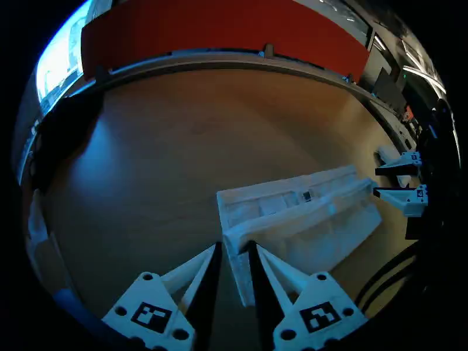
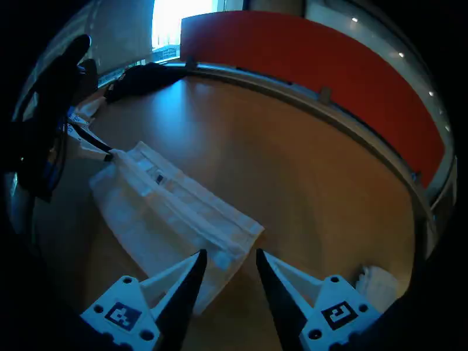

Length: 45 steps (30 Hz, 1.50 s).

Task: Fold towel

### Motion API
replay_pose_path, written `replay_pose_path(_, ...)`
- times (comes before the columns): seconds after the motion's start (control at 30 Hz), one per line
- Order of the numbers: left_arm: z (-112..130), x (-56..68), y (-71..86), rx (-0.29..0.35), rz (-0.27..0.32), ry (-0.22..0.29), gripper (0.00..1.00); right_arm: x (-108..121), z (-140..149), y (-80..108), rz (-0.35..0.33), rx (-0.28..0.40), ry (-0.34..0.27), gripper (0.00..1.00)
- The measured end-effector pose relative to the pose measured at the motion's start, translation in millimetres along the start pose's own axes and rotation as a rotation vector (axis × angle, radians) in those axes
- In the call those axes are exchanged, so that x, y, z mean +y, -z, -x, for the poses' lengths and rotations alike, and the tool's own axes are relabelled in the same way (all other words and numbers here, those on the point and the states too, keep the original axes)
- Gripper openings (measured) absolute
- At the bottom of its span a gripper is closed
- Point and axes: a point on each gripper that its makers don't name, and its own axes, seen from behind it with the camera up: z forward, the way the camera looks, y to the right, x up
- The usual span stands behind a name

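One wooden table [image 1: 146, 164], bare wood across most of top. One red panel [image 1: 222, 29] standing along table's far edge; bright window [image 2: 175, 23] behind. One white towel [image 1: 298, 219], folded into long strip, lying on table between two grippers. Left gripper [image 1: 236, 244]: low, jaws pinched on towel's near end, both fingers pressing fold. Right gripper [image 2: 230, 251]: at opposite end, jaws apart, towel corner in gap, unclamped. One dark bundle [image 2: 146, 76] at table's far edge.

An office, it seems: broad wooden desk [image 1: 164, 152] backed by a red partition [image 1: 222, 29] (bright window [image 2: 175, 23] beyond).
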Motion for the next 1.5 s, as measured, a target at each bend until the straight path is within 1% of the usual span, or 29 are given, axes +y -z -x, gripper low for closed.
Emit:
replay_pose_path(0.1, -0.9, -2.8, -1.2, 0.0, -0.009, 0.001, 0.43, 4.0, 1.3, -1.6, 0.015, -0.002, 0.005, 0.67)
replay_pose_path(0.23, -2.5, -6.3, -2.6, 0.002, -0.021, -0.004, 0.5, 10.3, 2.6, -4.6, 0.037, -0.006, 0.006, 0.67)
replay_pose_path(0.3, -3.6, -8.5, -3.2, 0.004, -0.029, -0.009, 0.59, 14.0, 2.8, -6.3, 0.049, -0.007, 0.004, 0.68)
replay_pose_path(0.33, -4.2, -9.6, -3.4, 0.005, -0.032, -0.011, 0.61, 15.7, 2.8, -7.0, 0.054, -0.007, 0.002, 0.69)
replay_pose_path(0.37, -4.8, -10.7, -3.6, 0.007, -0.036, -0.013, 0.63, 17.4, 2.7, -7.8, 0.059, -0.008, 0.0, 0.72)
replay_pose_path(0.47, -7.1, -15.1, -4.5, 0.01, -0.05, -0.016, 0.73, 21.4, 1.1, -9.2, 0.069, -0.006, -0.005, 0.79)
replay_pose_path(0.57, -11.5, -18.8, -4.4, 0.021, -0.064, -0.011, 0.84, 23.6, -1.0, -9.4, 0.075, -0.001, -0.005, 0.8)
replay_pose_path(0.6, -12.8, -19.8, -4.2, 0.024, -0.067, -0.009, 0.84, 24.4, -1.7, -9.3, 0.077, 0.0, -0.004, 0.8)
replay_pose_path(0.63, -13.9, -20.6, -4.0, 0.026, -0.07, -0.007, 0.84, 25.1, -2.3, -9.1, 0.079, 0.001, -0.004, 0.83)
replay_pose_path(0.73, -16.6, -23.6, -2.2, 0.033, -0.081, -0.003, 0.92, 26.8, -3.8, -8.2, 0.085, 0.005, -0.004, 0.94)
replay_pose_path(0.77, -17.3, -24.6, -1.4, 0.035, -0.085, -0.003, 0.94, 27.1, -4.3, -7.8, 0.086, 0.006, -0.004, 0.95)
replay_pose_path(0.97, -16.5, -27.3, 4.9, 0.042, -0.095, -0.004, 0.94, 26.9, -5.9, -1.9, 0.091, 0.019, -0.01, 0.96)
replay_pose_path(1.17, -9.6, -25.3, 15.5, 0.047, -0.087, 0.0, 0.94, 21.3, -3.2, 8.7, 0.09, 0.029, -0.017, 0.96)
replay_pose_path(1.5, 18.7, -21.2, 38.8, 0.04, -0.085, 0.012, 0.94, 7.9, 12.7, 34.9, 0.09, 0.037, -0.028, 0.96)
